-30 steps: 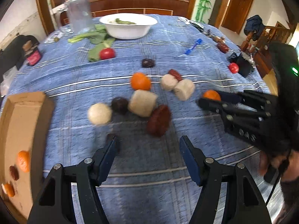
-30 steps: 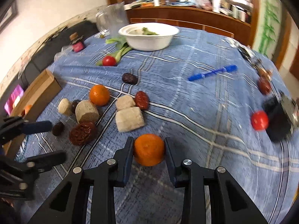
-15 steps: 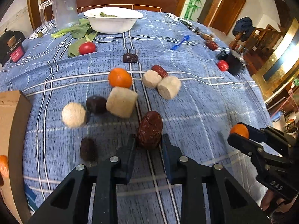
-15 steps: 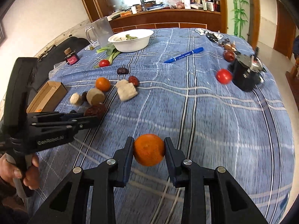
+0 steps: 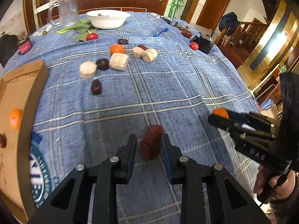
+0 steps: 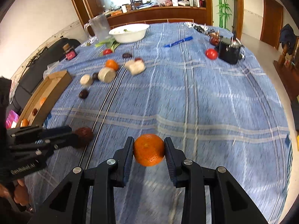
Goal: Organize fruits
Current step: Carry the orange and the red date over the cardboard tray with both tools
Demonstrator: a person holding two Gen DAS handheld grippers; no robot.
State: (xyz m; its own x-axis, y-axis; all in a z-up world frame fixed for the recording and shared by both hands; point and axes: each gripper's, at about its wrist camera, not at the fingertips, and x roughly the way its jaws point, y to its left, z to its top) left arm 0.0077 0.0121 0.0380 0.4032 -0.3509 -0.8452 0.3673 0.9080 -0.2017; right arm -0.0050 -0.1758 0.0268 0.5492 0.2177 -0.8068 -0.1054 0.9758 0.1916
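Observation:
My left gripper is shut on a wrinkled dark red date and holds it above the blue cloth; it shows in the right wrist view too. My right gripper is shut on an orange tangerine, also lifted; it shows at the right of the left wrist view. A cardboard box at the left holds a tangerine and a date. More dates, a tangerine and pale chunks lie mid-table.
A white bowl, greens, a glass jug and a red tomato stand at the back. A blue pen, another tomato and a black pot are at the right. The table edge runs along the right.
My left gripper closed on the red date and lifted it back from the pile. My right gripper pulled back and up with the tangerine.

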